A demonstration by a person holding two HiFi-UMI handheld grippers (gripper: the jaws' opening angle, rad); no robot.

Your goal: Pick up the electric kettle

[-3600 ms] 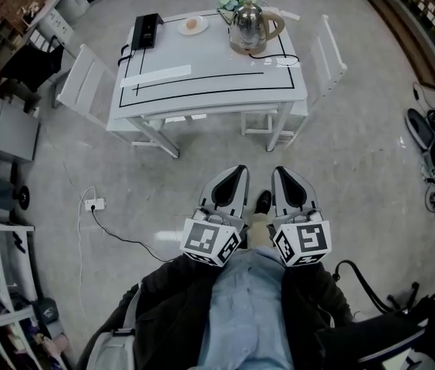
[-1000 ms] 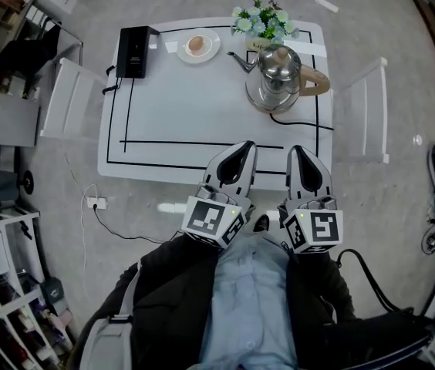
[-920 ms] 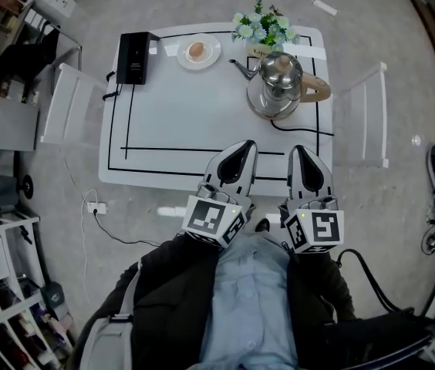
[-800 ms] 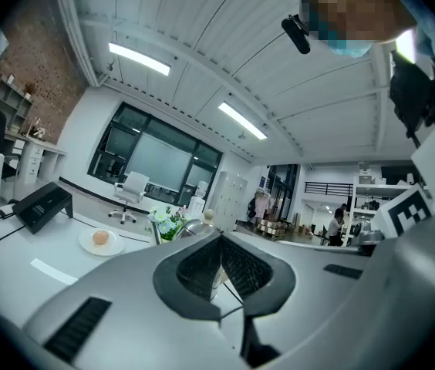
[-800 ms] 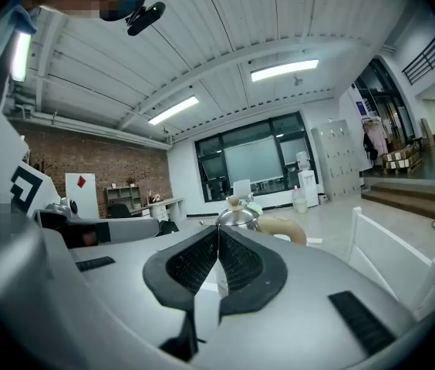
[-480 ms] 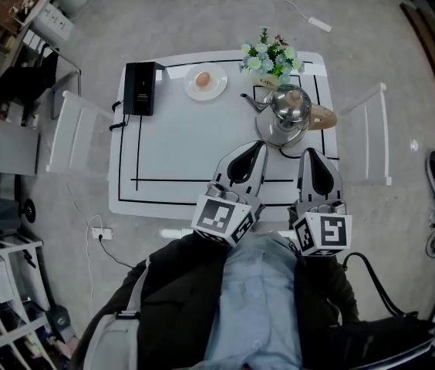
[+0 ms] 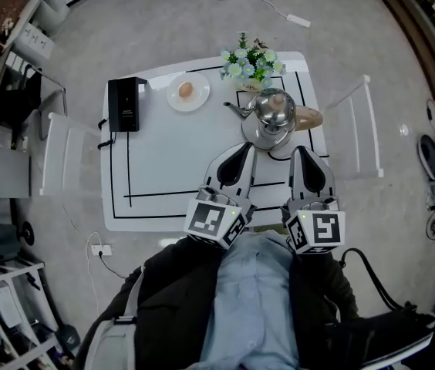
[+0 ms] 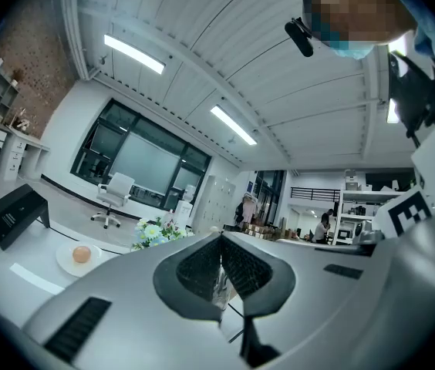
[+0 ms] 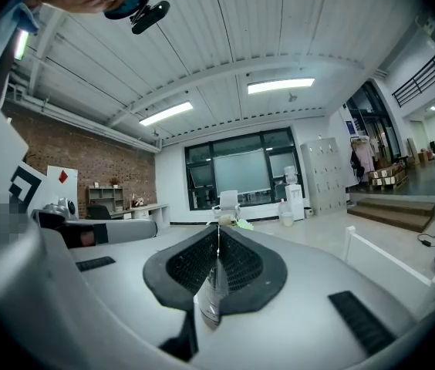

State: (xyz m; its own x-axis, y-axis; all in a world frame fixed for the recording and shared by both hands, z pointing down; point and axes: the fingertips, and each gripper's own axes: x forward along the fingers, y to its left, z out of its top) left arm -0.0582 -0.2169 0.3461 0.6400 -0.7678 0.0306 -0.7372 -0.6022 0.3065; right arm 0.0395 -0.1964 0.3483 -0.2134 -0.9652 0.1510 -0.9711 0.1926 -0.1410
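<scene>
The electric kettle [image 7: 273, 112], shiny steel with a tan handle [image 7: 308, 118] on its right, stands on its base at the far right of the white table [image 7: 163, 160]. Both grippers are held side by side over the table's near part, pointing at the kettle. My left gripper [image 7: 245, 146] is shut and empty, its tips just short of the kettle's base on the near left. My right gripper [image 7: 305, 151] is also shut and empty, its tips just near of the handle. In the left gripper view the jaws [image 8: 220, 241] meet; in the right gripper view they [image 9: 217, 253] meet too.
A plate with an egg [image 7: 187, 91], a black box [image 7: 126, 104] and a flower bunch [image 7: 248, 58] sit along the table's far side. White chairs stand at the left [image 7: 54, 154] and right [image 7: 358, 126]. A power strip [image 7: 99, 250] lies on the floor.
The person has walked up to the table. Both shut grippers have moved from over the floor, past the near edge, to just short of the kettle.
</scene>
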